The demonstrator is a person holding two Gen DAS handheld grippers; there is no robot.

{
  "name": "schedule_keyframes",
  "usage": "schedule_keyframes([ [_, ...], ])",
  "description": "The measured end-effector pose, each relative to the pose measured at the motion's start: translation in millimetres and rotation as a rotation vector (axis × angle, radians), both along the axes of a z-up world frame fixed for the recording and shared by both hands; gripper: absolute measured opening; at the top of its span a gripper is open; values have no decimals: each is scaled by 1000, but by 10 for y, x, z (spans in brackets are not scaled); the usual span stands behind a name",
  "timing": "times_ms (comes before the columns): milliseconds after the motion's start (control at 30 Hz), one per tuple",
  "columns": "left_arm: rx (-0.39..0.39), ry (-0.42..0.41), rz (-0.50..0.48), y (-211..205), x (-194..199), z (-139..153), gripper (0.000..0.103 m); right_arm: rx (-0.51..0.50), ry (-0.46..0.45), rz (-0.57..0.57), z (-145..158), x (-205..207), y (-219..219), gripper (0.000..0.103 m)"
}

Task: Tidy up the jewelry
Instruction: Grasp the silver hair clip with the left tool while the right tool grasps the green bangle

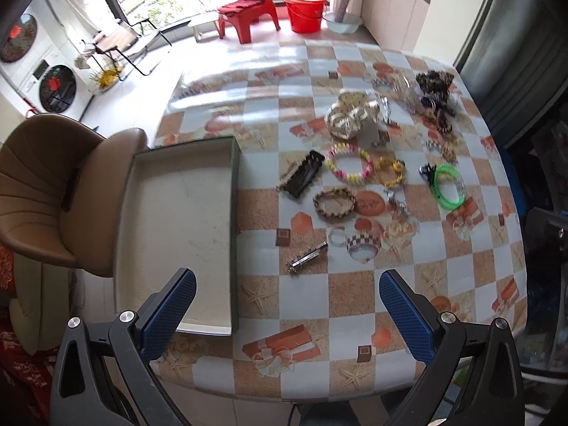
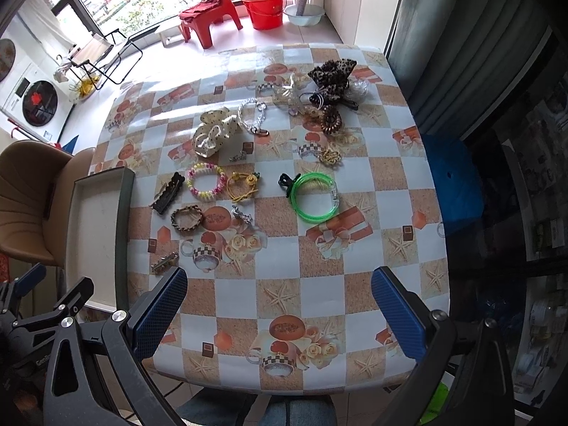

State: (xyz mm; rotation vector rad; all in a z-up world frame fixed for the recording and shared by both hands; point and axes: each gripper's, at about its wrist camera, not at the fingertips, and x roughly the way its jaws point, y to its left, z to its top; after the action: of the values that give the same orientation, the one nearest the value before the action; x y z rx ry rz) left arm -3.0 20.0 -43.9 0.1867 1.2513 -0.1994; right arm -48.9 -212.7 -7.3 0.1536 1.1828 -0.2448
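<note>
Both grippers hover over the near edge of my table (image 2: 319, 298), and each holds nothing: the left gripper (image 1: 287, 310) has its blue pads spread wide, and the right gripper (image 2: 278, 305) is just as wide. One container matters here, the shallow tray (image 1: 177, 220) at the table's left edge beside the brown chair (image 1: 42, 198); its pale floor is bare as far as I see. All the jewelry lies outside it on the checkered cloth. Nearest the tray I see a black hair clip (image 2: 168, 193), a braided brown bracelet (image 2: 187, 218) and a small metal clip (image 2: 164, 263). Further right sit a pink-and-yellow bracelet (image 2: 207, 181), a yellow bracelet (image 2: 242, 186) and green bangles (image 2: 316, 197). Toward the far side lie a cream scrunchie (image 2: 213, 135) and a leopard-print scrunchie (image 2: 332, 78).
</note>
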Motion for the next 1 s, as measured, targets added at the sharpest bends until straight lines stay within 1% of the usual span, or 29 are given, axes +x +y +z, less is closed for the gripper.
schedule_keyframes([
  [100,8,21,-29,-9,0,-192,103,22,33,-6,-146,40,-80,103],
  [233,47,35,-73,-120,24,-480,103,34,65,-13,-363,77,-189,103],
  [333,76,42,-86,-215,120,-703,103,50,88,-10,-557,141,-247,103],
  [433,86,51,-92,-262,219,-932,103,65,108,-9,-708,302,-369,103],
  [500,101,46,-103,-304,265,-1031,103,63,116,-3,-806,405,-423,103],
  [567,124,29,-115,-359,324,-1166,103,64,124,11,-900,573,-477,100],
  [633,127,33,-119,-377,368,-1261,103,51,132,30,-1045,806,-549,98],
  [667,128,34,-120,-385,392,-1318,103,44,132,38,-1088,862,-568,98],
  [733,127,32,-122,-402,414,-1391,103,30,131,58,-1186,987,-602,91],
  [833,133,32,-129,-426,444,-1515,103,3,138,83,-1336,1145,-646,88],
  [867,134,38,-130,-423,450,-1560,102,-7,142,91,-1381,1183,-654,87],
  [900,136,46,-128,-413,447,-1593,98,-19,150,101,-1438,1230,-660,84],
  [933,128,55,-128,-405,452,-1607,97,-28,158,113,-1495,1270,-663,81],
  [967,104,54,-117,-379,458,-1601,97,-31,163,123,-1537,1296,-663,79],
  [1000,98,57,-114,-373,465,-1605,97,-34,168,133,-1581,1323,-662,78],
])
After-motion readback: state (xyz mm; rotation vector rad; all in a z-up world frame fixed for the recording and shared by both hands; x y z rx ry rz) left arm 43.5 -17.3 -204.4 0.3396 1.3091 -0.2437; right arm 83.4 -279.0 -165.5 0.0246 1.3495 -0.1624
